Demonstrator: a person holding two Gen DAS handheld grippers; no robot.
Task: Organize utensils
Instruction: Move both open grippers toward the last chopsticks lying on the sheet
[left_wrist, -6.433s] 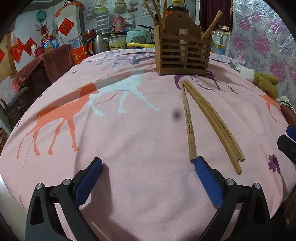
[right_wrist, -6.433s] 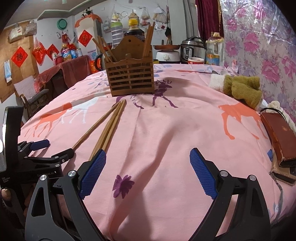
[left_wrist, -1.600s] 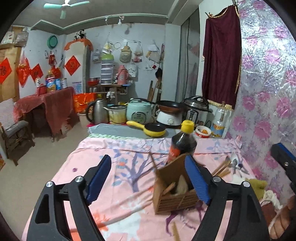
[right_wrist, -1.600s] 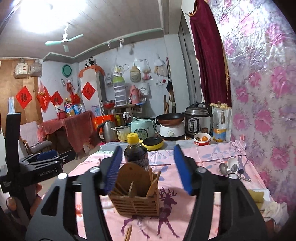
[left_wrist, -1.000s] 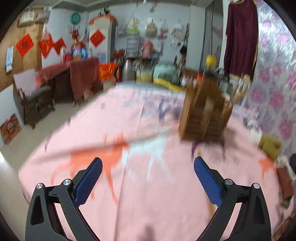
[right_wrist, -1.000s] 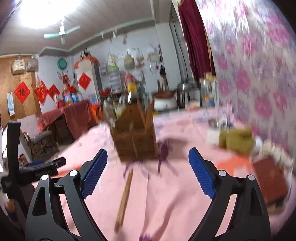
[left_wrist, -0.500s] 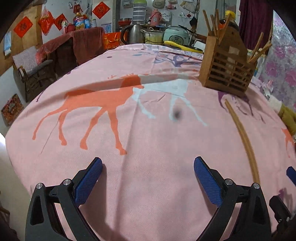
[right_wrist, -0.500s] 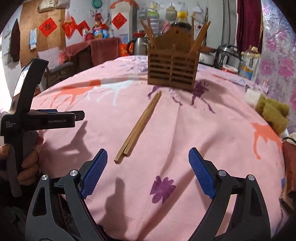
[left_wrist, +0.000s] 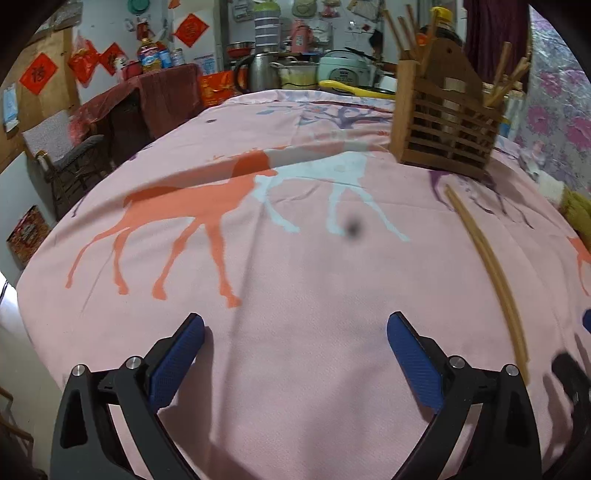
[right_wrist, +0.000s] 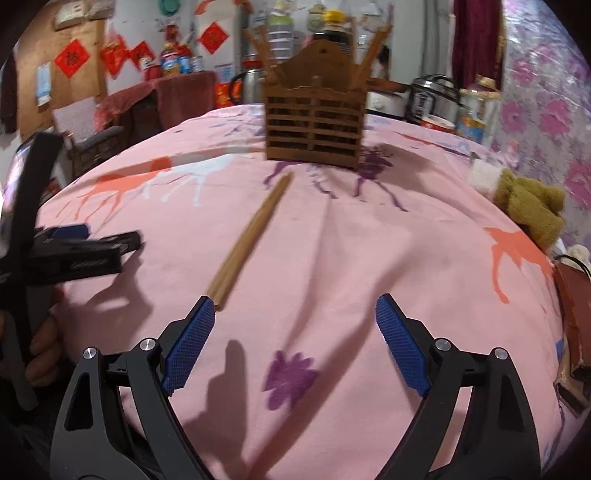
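Note:
A pair of wooden chopsticks lies side by side on the pink tablecloth, pointing at a slatted wooden utensil holder that has several chopsticks standing in it. My right gripper is open and empty, its left fingertip just beside the chopsticks' near end. In the left wrist view the chopsticks lie to the right and the holder stands far right. My left gripper is open and empty over bare cloth, and shows at the left of the right wrist view.
A brown plush toy and a brown wallet lie at the table's right edge. Kettles, cookers and bottles stand behind the table. A chair stands left of the table.
Both grippers came down from facing the room to low over the table. One chopstick fewer lies on the cloth than 6.4 s ago. The right gripper moved closer to the remaining pair.

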